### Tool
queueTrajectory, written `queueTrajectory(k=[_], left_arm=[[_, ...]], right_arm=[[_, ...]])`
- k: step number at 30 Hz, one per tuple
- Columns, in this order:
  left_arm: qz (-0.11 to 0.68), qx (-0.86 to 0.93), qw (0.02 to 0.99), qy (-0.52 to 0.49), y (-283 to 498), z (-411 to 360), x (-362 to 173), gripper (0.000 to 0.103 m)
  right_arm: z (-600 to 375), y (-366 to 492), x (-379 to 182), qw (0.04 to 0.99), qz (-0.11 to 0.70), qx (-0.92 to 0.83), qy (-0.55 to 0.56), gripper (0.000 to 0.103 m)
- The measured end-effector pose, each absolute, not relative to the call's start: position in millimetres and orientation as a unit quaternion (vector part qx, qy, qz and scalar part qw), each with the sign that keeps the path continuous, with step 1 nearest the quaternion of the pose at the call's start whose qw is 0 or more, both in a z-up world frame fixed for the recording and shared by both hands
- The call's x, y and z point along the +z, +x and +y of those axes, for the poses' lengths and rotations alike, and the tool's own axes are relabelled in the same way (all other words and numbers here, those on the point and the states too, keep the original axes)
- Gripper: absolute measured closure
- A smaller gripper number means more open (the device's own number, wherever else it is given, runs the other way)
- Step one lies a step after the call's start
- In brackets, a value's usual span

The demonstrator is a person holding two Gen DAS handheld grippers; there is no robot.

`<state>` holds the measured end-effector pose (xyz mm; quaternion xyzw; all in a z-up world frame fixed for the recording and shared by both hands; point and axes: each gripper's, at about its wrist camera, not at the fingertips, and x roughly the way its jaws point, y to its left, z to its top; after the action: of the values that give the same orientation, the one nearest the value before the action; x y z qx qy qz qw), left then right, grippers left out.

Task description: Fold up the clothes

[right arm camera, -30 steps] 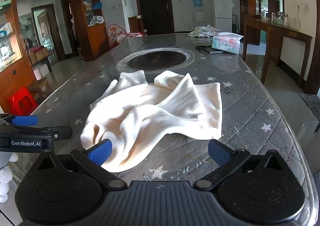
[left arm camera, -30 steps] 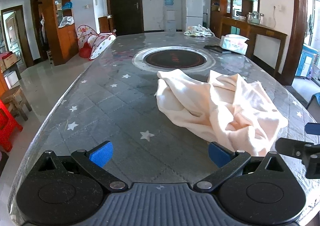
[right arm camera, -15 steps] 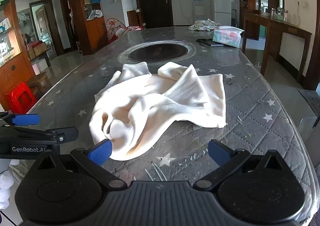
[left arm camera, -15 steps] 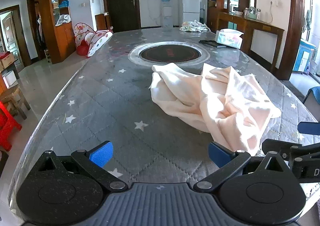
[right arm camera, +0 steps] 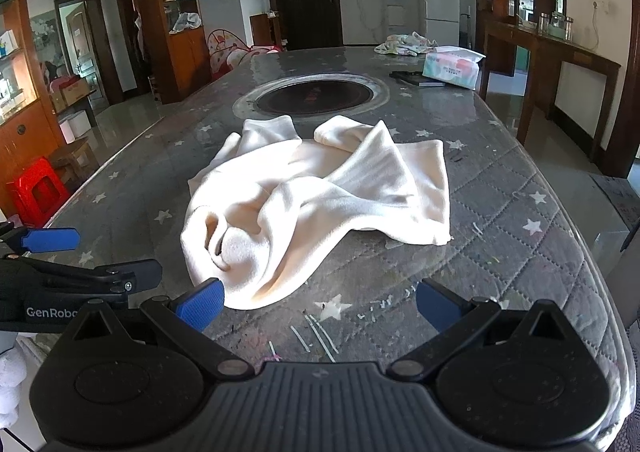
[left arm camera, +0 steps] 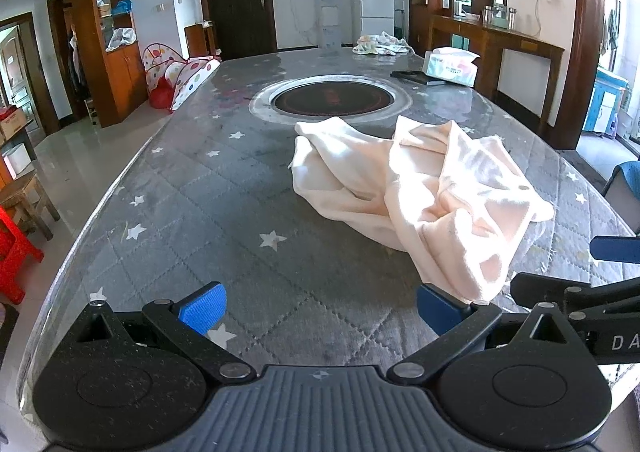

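Note:
A crumpled cream garment (left arm camera: 424,187) lies on the grey star-patterned table (left arm camera: 208,211); it also shows in the right wrist view (right arm camera: 320,195). My left gripper (left arm camera: 320,310) is open and empty, near the table's front edge, with the garment's near end just beyond its right fingertip. My right gripper (right arm camera: 318,304) is open and empty, its left fingertip close to the garment's near hem. Each gripper shows at the edge of the other's view: the right one (left arm camera: 600,288) and the left one (right arm camera: 72,264).
A round black hob (left arm camera: 332,99) is set in the table beyond the garment. A tissue box (left arm camera: 450,65), a dark flat object (left arm camera: 416,76) and a bundle of cloth (left arm camera: 380,43) lie at the far end. A red stool (right arm camera: 36,187) stands left of the table.
Both grippers have drawn back and lifted slightly, so more of the table shows in front of them. The garment has not moved. Both stay open.

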<state>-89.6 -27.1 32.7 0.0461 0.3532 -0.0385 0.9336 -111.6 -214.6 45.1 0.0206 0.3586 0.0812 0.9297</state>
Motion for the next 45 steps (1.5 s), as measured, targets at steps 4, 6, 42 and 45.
queueTrajectory(k=[4,6,42,45], left_arm=[[0.356,-0.037,0.932,0.050,-89.4,-28.1,31.5,0.000],[0.356,-0.037,0.932,0.049,-89.5,-28.3,31.1,0.000],[0.359,-0.036,0.931,0.054,-93.3,-32.7,32.5,0.000],[0.358,-0.037,0.931,0.056,-93.5,-34.2,33.4,0.000]], right_arm=[[-213.5,-111.6,45.1,0.930,0.359,0.081,0.021,0.000],[-213.2,-111.3,45.0,0.929,0.359,0.080,0.020,0.000],[-215.9,-118.0,46.8,0.930,0.359,0.074,0.027,0.000],[-217.3,-118.7,47.3,0.930,0.358,0.073,0.028,0.000]])
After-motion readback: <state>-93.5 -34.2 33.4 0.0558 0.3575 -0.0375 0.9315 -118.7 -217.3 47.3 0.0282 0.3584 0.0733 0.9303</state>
